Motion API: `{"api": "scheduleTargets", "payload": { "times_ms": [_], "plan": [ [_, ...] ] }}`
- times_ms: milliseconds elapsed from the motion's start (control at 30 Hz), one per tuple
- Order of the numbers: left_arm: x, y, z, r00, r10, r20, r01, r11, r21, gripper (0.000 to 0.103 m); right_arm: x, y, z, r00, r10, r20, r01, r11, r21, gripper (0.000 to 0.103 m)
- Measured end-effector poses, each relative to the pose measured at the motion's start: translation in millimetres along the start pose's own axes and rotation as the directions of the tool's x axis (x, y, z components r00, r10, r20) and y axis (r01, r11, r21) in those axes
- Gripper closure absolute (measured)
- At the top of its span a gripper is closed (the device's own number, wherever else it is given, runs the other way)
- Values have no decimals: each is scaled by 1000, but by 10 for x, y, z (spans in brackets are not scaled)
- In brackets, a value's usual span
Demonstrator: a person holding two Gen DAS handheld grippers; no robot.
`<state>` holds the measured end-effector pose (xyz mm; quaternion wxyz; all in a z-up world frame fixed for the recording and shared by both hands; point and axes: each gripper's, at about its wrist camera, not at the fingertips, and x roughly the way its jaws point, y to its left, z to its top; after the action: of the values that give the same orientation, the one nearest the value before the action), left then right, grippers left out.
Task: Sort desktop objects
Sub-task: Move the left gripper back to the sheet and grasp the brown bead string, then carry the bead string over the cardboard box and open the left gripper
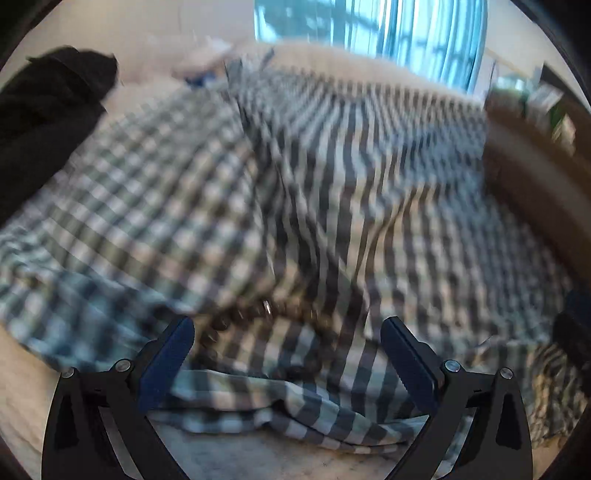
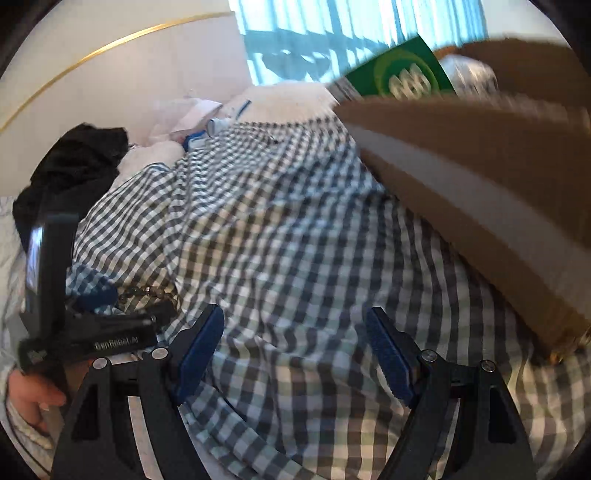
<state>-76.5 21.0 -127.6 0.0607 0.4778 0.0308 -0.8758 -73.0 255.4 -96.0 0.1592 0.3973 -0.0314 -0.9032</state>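
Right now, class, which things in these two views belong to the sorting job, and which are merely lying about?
Belong to the job:
bead bracelet
cardboard box
green packet in the box
left gripper, jaws open
right gripper, jaws open

Lying about:
checked cloth
black garment
curtain

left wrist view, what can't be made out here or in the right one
- Dark bead string: smeared by motion blur in the left wrist view.
- Brown cardboard box: contents hidden by its wall; the green printed packet is blurred and unreadable.
- Checked cloth: covers whatever lies under it.
- Left gripper: jaws indistinct in the right view.
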Motion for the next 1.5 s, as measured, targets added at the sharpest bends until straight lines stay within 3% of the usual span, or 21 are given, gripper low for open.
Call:
{"api": "scheduleTargets", "payload": {
  "times_ms": [67, 167, 267, 333, 400, 433, 500, 567, 733, 933, 1200, 1367, 1500],
  "plan": [
    [44, -39, -46, 1000, 4, -6, -4, 1000, 23, 0, 24, -107, 5, 1000, 11, -22, -10, 999, 45, 24],
    [251, -114, -96, 991, 106, -83, -96, 989, 111, 0, 62, -187, 0, 999, -7, -41, 10, 998, 66, 24],
    [290, -109, -126, 990, 103, -92, -92, 989, 117, 1, 96, -248, -31, 998, -6, -70, 13, 995, 95, 24],
    [298, -97, -135, 990, 106, -97, -94, 988, 120, 15, 97, -250, -35, 997, -2, -73, 9, 995, 101, 24],
    [289, -86, -164, 987, 127, -97, -113, 984, 137, 44, 71, -223, -31, 998, -11, -68, 17, 996, 88, 24],
    [262, -83, -181, 988, 125, -96, -110, 984, 143, 50, 56, -216, -29, 998, -17, -63, 22, 996, 82, 24],
    [198, -78, -210, 990, 103, -98, -88, 985, 148, 78, 36, -193, -14, 998, -21, -57, 25, 997, 76, 24],
    [52, -63, -229, 993, 87, -80, -74, 986, 147, 88, -9, -180, -7, 999, -18, -47, 21, 997, 76, 24],
    [-304, -43, -280, 1000, 3, -14, -2, 992, 124, 92, -123, -115, 22, 999, -33, -16, 34, 998, 47, 24],
    [-580, -27, -249, 995, -66, 73, 60, 994, 87, 92, -247, -55, 64, 1000, -19, 20, 18, 999, 34, 24],
    [-682, -77, -88, 980, -119, 159, 112, 992, 52, 92, -534, 57, 187, 995, -2, 97, 3, 1000, -8, 24],
    [-909, -164, -101, 959, -205, 196, 212, 977, -14, 92, -784, 132, 274, 988, -9, 157, 17, 998, -53, 24],
    [-1096, -311, -95, 951, -223, 216, 231, 973, -12, 92, -1055, 91, 502, 987, 60, 147, -52, 997, -58, 24]
  ]
}}
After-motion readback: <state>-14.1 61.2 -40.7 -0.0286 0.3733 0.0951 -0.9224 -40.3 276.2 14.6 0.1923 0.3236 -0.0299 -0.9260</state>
